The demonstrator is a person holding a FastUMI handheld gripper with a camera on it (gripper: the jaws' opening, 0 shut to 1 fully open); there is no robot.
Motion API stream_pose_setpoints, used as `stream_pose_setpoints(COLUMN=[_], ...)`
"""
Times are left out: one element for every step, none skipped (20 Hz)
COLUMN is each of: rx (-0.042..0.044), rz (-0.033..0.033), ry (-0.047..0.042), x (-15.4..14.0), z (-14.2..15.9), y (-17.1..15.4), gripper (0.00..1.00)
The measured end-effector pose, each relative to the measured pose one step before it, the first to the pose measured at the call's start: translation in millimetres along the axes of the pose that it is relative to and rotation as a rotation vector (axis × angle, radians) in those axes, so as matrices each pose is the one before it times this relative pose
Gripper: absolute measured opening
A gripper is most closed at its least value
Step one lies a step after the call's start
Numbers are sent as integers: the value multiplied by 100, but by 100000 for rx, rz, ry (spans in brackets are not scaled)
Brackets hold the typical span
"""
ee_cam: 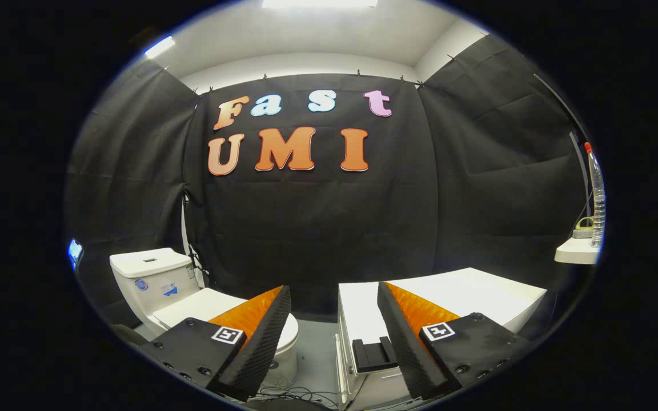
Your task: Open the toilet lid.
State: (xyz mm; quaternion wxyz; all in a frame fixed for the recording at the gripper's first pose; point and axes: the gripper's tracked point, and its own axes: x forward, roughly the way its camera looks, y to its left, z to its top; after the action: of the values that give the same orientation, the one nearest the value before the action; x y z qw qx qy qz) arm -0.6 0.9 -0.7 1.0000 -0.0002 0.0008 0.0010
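Note:
A white toilet stands on the floor to the left, its cistern against the black cloth wall. Its lid lies flat and closed over the bowl, partly hidden behind my left finger. My gripper is held well above and back from the toilet, its two orange-and-black fingers spread wide with nothing between them. The right finger overlaps the white cabinet.
A white cabinet with a black handle on its front stands right of the toilet. A small white shelf on the right wall carries a clear bottle. Grey floor with cables runs between toilet and cabinet.

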Motion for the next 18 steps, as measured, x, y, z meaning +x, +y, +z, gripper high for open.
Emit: stream_pose_setpoints(rx=[180,125,23,-9,-61,151,170,108,-33,-84,11,412,1045,1306,153,-489,-366,-91], rz=[-28,-92,-120,-158,-265,197,196,133,23,-114,-191,491,959,-553,-128,-49,21,141], ry=[113,13,5,-37,93,540,388,335,12,-111,-368,145,-182,-914,-89,36,-156,-417], x=[33,21,20,-32,94,14,-6,-15,-4,-22,42,-97,-166,198,-40,107,10,13], z=[-51,-52,72,-27,-10,-229,-110,-107,92,86,31,32,-5,197,123,-86,3,77], y=[-79,-43,28,-61,-99,15,73,11,89,-64,-69,122,342,-36,-112,8,50,61], gripper=[98,98,98,98,98,98,98,98,98,98,98,98,98,98,98,98,98,98])
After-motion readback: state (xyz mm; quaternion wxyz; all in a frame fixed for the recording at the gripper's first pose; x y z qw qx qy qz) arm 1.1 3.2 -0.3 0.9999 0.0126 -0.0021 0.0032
